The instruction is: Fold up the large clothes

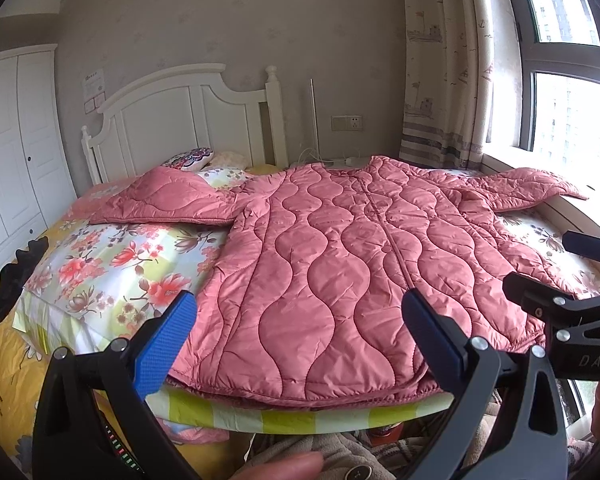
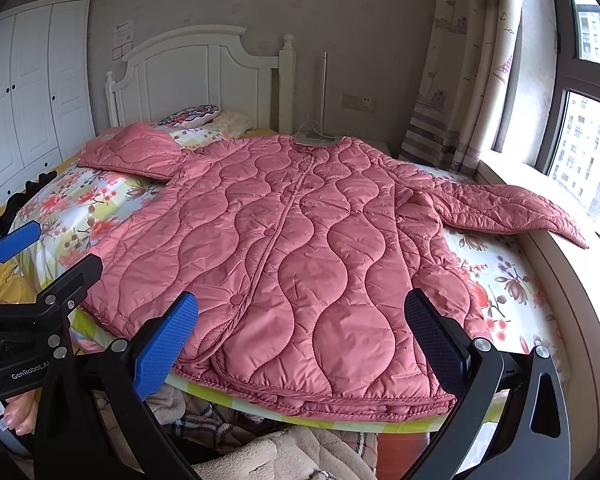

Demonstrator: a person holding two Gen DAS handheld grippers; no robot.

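Observation:
A large pink quilted coat (image 1: 340, 248) lies flat and front-up on the bed, hem toward me, both sleeves spread out. It also shows in the right wrist view (image 2: 300, 240). Its left sleeve (image 1: 168, 200) rests on a floral pillow; its right sleeve (image 2: 512, 208) reaches the window sill. My left gripper (image 1: 300, 328) is open and empty, above the hem's left part. My right gripper (image 2: 300, 332) is open and empty, above the hem's right part. Each gripper shows at the edge of the other's view.
The bed has a floral quilt (image 1: 112, 264) and a white headboard (image 1: 180, 120). A white wardrobe (image 1: 16, 140) stands at the left. A window sill (image 2: 572, 280) and curtain (image 2: 460, 80) run along the right. Beige clothing (image 2: 284, 456) lies below the bed's near edge.

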